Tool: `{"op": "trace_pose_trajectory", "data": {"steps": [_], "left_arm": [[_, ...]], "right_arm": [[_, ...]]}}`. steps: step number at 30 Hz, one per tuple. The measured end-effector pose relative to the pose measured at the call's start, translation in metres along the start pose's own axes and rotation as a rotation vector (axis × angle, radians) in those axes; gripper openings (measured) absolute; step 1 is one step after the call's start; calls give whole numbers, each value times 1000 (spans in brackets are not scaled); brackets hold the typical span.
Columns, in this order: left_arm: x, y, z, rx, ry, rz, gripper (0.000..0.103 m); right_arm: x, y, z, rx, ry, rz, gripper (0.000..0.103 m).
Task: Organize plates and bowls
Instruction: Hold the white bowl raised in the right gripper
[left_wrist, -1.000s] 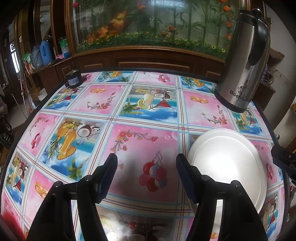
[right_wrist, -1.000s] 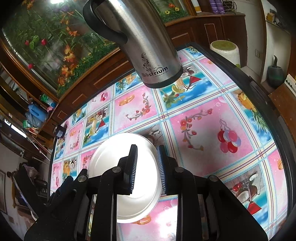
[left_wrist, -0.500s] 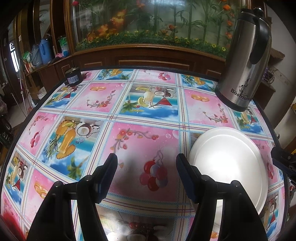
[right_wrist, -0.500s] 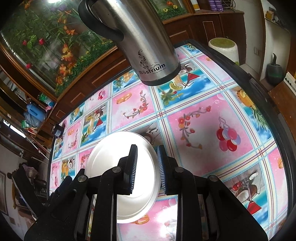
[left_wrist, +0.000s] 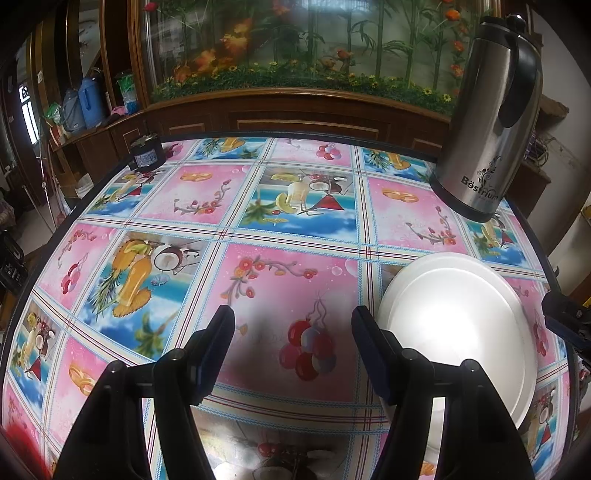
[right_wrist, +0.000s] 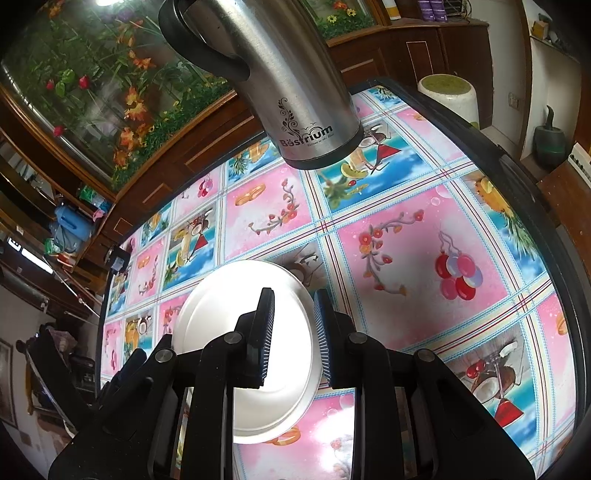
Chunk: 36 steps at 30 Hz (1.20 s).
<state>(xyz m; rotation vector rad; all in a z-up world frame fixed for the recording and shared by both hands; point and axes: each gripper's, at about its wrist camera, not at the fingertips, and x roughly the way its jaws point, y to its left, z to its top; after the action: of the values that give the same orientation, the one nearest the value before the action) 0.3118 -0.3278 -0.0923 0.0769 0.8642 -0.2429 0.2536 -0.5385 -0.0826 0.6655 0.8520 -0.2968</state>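
A white plate (left_wrist: 458, 325) lies on the patterned tablecloth at the right of the left wrist view. My left gripper (left_wrist: 291, 321) is open and empty, just left of the plate. In the right wrist view the plate (right_wrist: 221, 314) sits under my right gripper (right_wrist: 293, 299). Its jaws stand a narrow gap apart astride the plate's right rim; I cannot tell whether they press on it.
A tall steel Böstrium thermos jug (left_wrist: 487, 122) stands at the table's far right, also in the right wrist view (right_wrist: 288, 81). A small dark jar (left_wrist: 147, 155) sits at the far left edge. A wooden cabinet with an aquarium (left_wrist: 295, 55) runs behind the table.
The right gripper has drawn back a little toward the table edge, so the plate and the jug look slightly farther. The left gripper has barely moved.
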Motion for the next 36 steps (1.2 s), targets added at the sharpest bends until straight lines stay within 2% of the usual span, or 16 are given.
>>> {"op": "trace_pose_trajectory", "data": {"steps": [36], "left_arm": [[2,2,-1,5,8,-5,66]], "right_arm": [[3,0,0,0,9,-7,22]]}}
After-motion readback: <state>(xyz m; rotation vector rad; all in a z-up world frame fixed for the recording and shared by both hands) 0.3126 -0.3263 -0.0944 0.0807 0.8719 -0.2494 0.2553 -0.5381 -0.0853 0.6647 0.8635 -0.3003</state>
